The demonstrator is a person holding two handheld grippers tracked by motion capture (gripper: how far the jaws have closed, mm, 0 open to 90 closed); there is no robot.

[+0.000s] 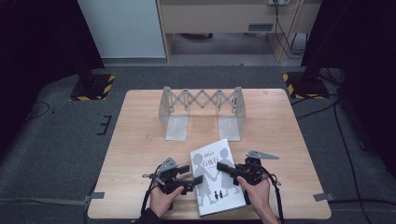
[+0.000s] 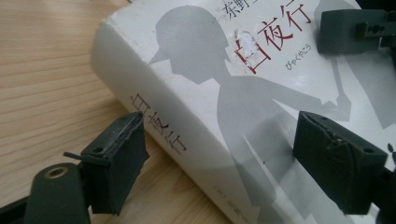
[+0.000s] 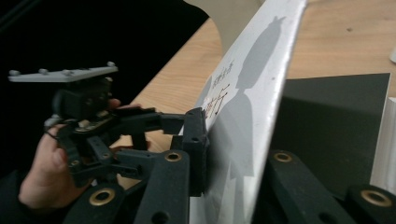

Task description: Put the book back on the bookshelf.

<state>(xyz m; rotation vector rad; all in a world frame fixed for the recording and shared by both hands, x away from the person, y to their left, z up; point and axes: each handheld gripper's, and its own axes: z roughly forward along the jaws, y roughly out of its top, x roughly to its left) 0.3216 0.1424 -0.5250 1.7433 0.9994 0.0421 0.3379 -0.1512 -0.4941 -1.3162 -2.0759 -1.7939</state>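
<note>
A thick white book (image 1: 217, 179) with grey silhouettes and red title characters lies near the front edge of the wooden table (image 1: 140, 140). My left gripper (image 1: 196, 179) stands open at its spine. In the left gripper view (image 2: 224, 154) one pad sits beside the spine and the other hovers over the cover (image 2: 201, 70). My right gripper (image 1: 223, 168) comes in from the book's right side and is shut on the front cover (image 3: 252, 93), which is lifted, baring a black endpaper (image 3: 327, 121). The left gripper (image 3: 163, 128) and its hand (image 3: 39, 182) lie beyond that cover.
A grey metal expanding book rack (image 1: 201, 105) with two flat feet stands upright at the middle back of the table. Bare wood lies between it and the book. The table's front edge runs just under both hands.
</note>
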